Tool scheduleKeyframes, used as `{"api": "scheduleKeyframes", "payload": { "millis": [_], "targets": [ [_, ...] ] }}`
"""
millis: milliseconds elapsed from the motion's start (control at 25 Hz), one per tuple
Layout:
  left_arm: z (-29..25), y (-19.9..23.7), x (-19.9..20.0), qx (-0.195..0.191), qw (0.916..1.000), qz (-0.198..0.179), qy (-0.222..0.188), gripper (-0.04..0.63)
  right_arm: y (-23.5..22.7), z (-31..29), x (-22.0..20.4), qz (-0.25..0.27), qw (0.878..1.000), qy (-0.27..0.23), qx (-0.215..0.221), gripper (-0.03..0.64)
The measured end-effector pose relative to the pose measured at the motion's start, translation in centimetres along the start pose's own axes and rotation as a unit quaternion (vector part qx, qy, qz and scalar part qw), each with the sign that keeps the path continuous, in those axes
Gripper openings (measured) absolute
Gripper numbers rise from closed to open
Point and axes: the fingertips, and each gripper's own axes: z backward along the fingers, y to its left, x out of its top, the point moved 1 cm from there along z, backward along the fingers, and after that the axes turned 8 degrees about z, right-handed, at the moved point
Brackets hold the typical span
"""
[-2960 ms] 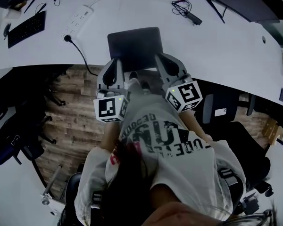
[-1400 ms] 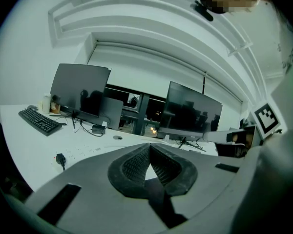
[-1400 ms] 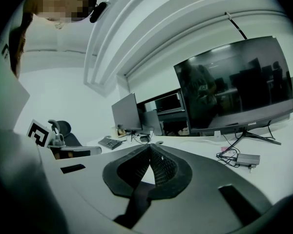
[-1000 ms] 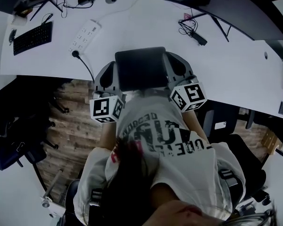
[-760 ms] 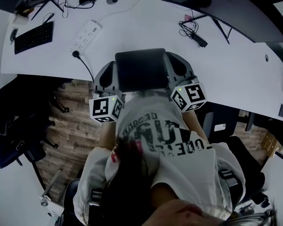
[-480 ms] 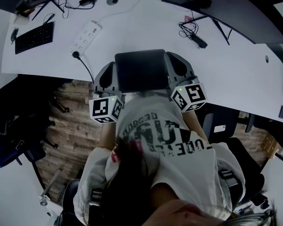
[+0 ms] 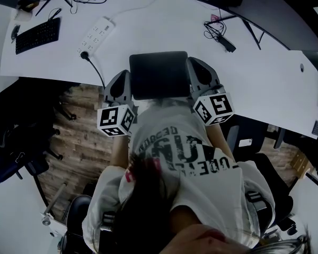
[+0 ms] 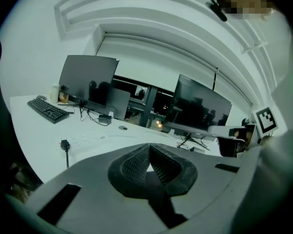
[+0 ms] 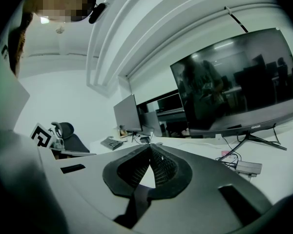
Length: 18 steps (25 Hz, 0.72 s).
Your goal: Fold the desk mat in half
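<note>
Progress: The fold looks not yet made. The desk mat (image 7: 158,74) shows as one flat dark sheet, with no crease or doubled edge that you can make out from the head view. The whole fold is still ahead of you.

Where the mat is: It sits at the near edge of the desk (image 7: 265,83), right in front of you and between your two grippers. Its near edge reaches past the desk's edge toward your body, so it seems to be raised or overhanging there.

Which way it points: Its long axis runs left to right across you, from one gripper to the other. The short sides face the grippers, and its edges sit roughly square to the desk's near edge.

Left jaws: Your left gripper (image 8: 149,147) is closed, pads meeting at the tips. Its own view shows no mat between them.

Right jaws: Your right gripper (image 9: 150,150) is closed the same way, with nothing seen between the pads.

Hold on the mat: The mat's side edges lie just beside the grippers' inner sides, but you cannot tell whether either gripper has hold of it.

What is left: Take one edge, carry it over to the opposite edge, and lay the mat down doubled.
</note>
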Motion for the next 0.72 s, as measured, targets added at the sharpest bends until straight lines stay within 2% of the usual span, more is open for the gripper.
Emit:
{"api": "scheduleKeyframes", "payload": {
  "millis": [200, 440, 720],
  "targets": [
    [1.0, 2.2, -3.1, 0.028, 0.9982, 0.022, 0.049, 0.003, 0.4, 0.4, -1.3, -0.005, 1.0, 0.017, 0.002, -0.002],
    [2.2, 3.8, -7.1, 0.036, 0.9927, 0.051, 0.103, 0.003, 1.5, 0.5, -3.0, -0.008, 0.999, 0.039, 0.006, -0.002],
    [3.4, 4.4, -11.5, 0.02, 0.9835, 0.072, 0.165, 0.005, 3.6, 0.4, -5.4, -0.015, 0.998, 0.065, 0.015, -0.002]
  ]
}}
